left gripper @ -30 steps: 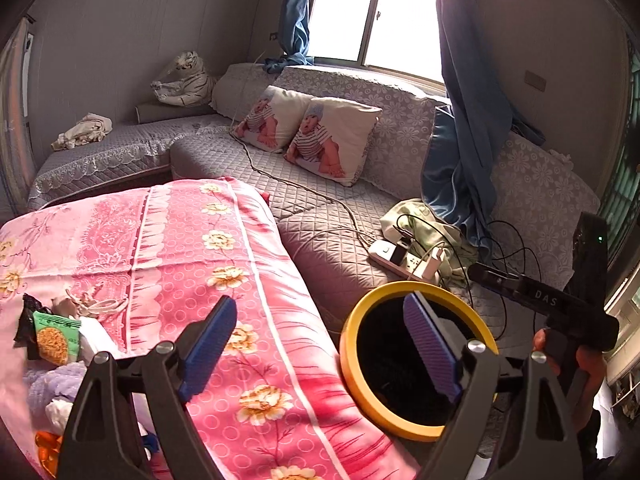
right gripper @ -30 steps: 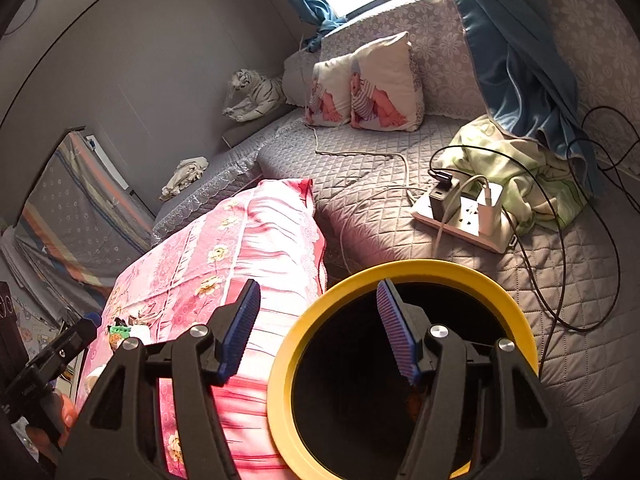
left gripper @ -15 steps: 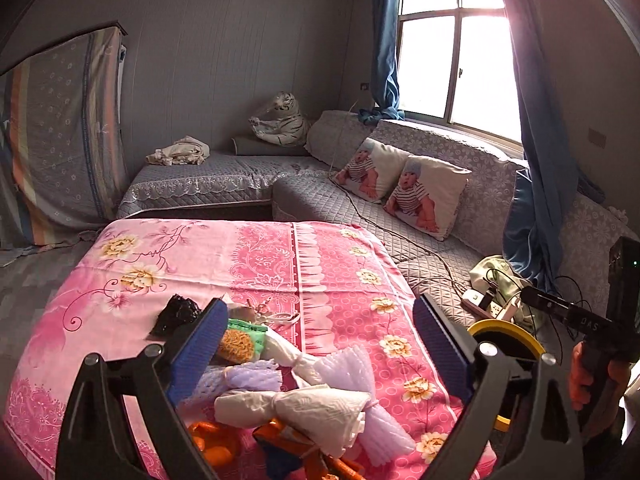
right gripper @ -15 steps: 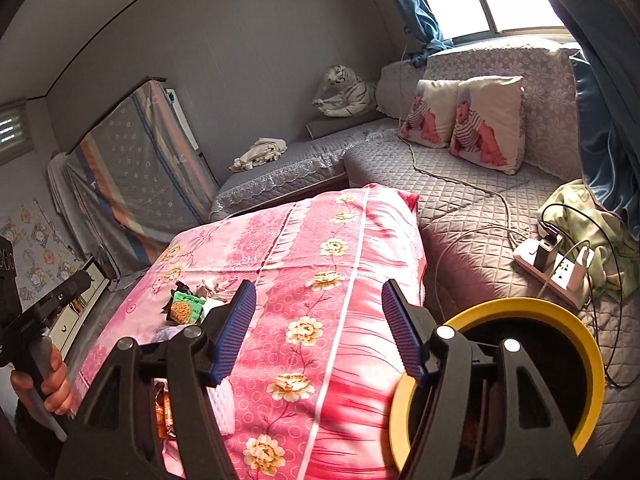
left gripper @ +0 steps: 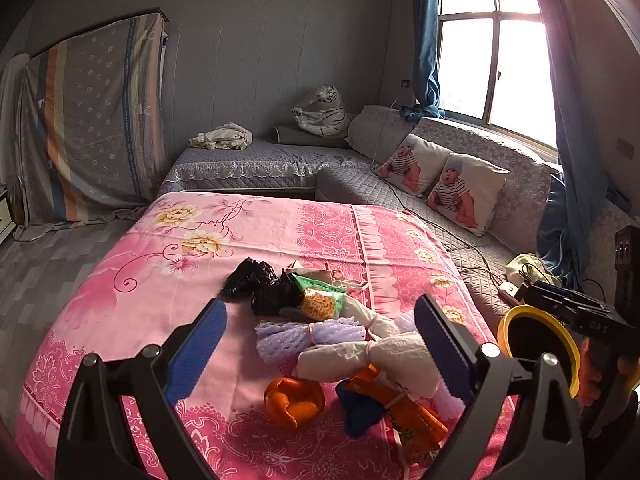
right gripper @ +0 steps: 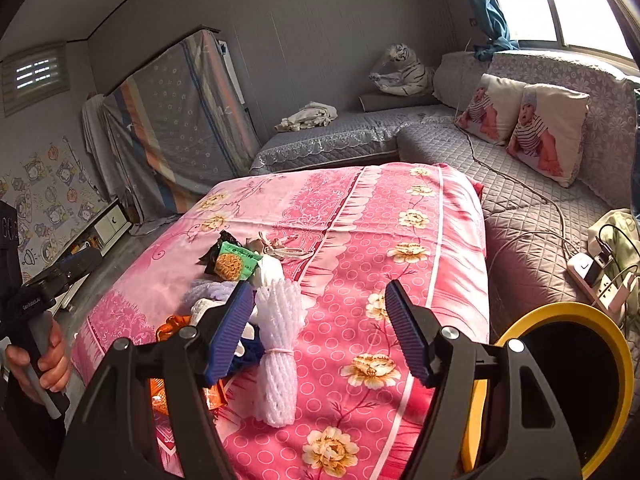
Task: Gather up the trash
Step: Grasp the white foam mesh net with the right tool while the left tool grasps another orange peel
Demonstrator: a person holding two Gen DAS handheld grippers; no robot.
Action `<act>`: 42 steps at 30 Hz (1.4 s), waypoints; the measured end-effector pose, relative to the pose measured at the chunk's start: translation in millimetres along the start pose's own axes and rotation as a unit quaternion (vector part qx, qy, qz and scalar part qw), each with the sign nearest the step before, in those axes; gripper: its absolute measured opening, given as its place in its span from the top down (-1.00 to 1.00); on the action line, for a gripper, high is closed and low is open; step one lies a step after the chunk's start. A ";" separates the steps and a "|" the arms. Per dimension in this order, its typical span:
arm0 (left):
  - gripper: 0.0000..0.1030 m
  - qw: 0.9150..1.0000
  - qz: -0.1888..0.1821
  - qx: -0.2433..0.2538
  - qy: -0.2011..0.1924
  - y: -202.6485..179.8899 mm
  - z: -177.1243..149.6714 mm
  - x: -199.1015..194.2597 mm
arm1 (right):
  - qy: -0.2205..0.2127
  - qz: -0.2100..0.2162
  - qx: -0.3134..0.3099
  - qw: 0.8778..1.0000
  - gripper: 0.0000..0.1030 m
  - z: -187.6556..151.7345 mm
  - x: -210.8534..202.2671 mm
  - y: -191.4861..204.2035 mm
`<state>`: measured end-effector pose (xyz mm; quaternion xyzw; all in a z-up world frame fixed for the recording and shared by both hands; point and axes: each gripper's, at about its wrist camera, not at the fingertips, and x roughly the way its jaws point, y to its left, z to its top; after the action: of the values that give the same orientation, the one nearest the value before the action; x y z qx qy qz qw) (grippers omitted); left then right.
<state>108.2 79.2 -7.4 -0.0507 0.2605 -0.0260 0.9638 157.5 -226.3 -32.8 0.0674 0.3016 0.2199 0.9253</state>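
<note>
A heap of trash lies on the pink flowered table: black plastic [left gripper: 260, 284], a green snack packet [left gripper: 320, 300], purple foam netting [left gripper: 308, 338], crumpled white paper [left gripper: 360, 358], orange peel [left gripper: 294, 400] and an orange wrapper [left gripper: 412, 416]. My left gripper [left gripper: 320, 354] is open and empty, just above the heap. My right gripper [right gripper: 320, 332] is open and empty over the table's near right part, beside a white foam net roll [right gripper: 278, 352]. The yellow-rimmed black bin [right gripper: 568, 384] stands right of the table and also shows in the left wrist view [left gripper: 536, 344].
A grey quilted sofa [left gripper: 404, 196] wraps round the back and right, with two baby-print cushions [left gripper: 444, 180], a toy tiger [left gripper: 324, 116] and a power strip with cables [right gripper: 596, 276]. A cloth-covered mattress [left gripper: 92, 120] leans on the left wall.
Both grippers swung left, away from the bin, and now face the table. The trash heap has come between the left fingers. Both stayed open.
</note>
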 end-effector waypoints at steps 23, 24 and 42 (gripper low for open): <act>-0.79 0.994 -0.016 -0.022 0.109 32.3 -75.6 50.1 | 0.091 0.039 -0.029 0.995 -0.55 -46.5 57.6 21.1; -0.79 0.993 -0.016 -0.024 0.111 33.1 -77.7 51.8 | 0.092 0.039 -0.030 0.995 -0.55 -48.1 58.9 21.2; -0.79 0.988 -0.028 -0.030 0.147 35.0 -94.8 83.0 | 0.140 0.026 -0.079 0.987 -0.21 -61.6 88.2 28.9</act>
<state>132.8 99.7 -134.2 -0.0826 0.3984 -0.0525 0.9120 174.3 -161.5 -121.7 -0.0295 0.4076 0.2747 0.8704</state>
